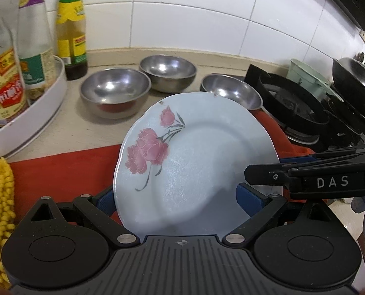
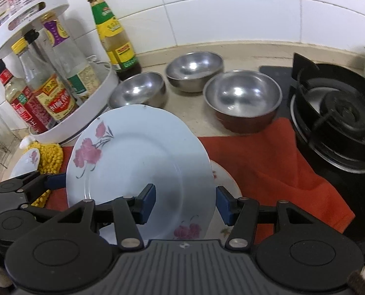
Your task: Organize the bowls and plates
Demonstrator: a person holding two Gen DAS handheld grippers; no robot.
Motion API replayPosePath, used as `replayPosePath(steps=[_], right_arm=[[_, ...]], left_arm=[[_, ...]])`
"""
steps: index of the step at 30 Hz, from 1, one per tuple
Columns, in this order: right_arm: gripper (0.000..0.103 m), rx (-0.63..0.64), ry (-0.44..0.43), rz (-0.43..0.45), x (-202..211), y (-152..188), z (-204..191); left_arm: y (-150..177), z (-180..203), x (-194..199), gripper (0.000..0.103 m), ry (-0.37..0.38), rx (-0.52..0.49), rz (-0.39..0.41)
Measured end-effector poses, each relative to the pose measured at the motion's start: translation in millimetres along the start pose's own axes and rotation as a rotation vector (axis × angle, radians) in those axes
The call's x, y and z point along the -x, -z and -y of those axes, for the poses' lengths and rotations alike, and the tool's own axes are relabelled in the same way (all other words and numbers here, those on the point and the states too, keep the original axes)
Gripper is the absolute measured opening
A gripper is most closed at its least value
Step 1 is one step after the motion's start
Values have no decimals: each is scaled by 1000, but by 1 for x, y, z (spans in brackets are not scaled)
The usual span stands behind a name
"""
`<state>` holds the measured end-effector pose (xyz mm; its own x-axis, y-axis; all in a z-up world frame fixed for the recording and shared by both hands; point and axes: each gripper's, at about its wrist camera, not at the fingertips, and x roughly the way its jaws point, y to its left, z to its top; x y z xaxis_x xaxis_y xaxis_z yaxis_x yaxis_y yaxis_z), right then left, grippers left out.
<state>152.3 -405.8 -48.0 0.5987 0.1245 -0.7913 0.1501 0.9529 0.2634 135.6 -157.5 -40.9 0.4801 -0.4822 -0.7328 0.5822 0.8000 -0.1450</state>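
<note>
A white plate with pink flowers (image 1: 194,159) (image 2: 138,162) hangs tilted over the red cloth (image 2: 268,167), carried by both grippers. My left gripper (image 1: 175,196) is shut on its near rim, one blue pad behind the edge and one over the face. My right gripper (image 2: 184,194) pinches the opposite rim the same way. Each gripper also shows in the other's view: the right gripper (image 1: 251,172) at the plate's right edge, the left gripper (image 2: 57,182) at its left edge. Three steel bowls (image 2: 138,91) (image 2: 194,68) (image 2: 242,95) stand apart on the counter behind.
A cream plate (image 2: 228,184) lies on the cloth under the held one, and a small flowered plate (image 2: 27,159) rests at the left by a yellow mat (image 2: 49,157). A white bottle rack (image 2: 94,108) stands left; the gas stove (image 2: 335,120) is right.
</note>
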Motion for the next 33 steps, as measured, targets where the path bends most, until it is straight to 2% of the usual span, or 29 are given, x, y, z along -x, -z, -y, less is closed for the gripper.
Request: replayPosePath(steps=[15, 20, 25, 28, 30, 31, 33], right_arm=[[50, -35, 47, -38, -5, 13, 22], [50, -48, 51, -34, -7, 17, 30], [50, -29, 53, -39, -2, 21, 33], [50, -47, 36, -73, -7, 25, 37], [50, -77, 2, -101, -14, 27, 40], [53, -93, -29, -113, -17, 28, 41], [54, -99, -30, -114, -20, 29, 38]], left_arm=[[5, 8, -29, 95, 20, 2, -94], [3, 3, -27, 96, 4, 3, -66], [7, -4, -33, 97, -14, 13, -99], [9, -6, -41, 97, 11, 24, -132], [10, -4, -41, 95, 7, 11, -128], [10, -5, -41, 94, 8, 9, -124], [11, -6, -39, 89, 23, 15, -120]])
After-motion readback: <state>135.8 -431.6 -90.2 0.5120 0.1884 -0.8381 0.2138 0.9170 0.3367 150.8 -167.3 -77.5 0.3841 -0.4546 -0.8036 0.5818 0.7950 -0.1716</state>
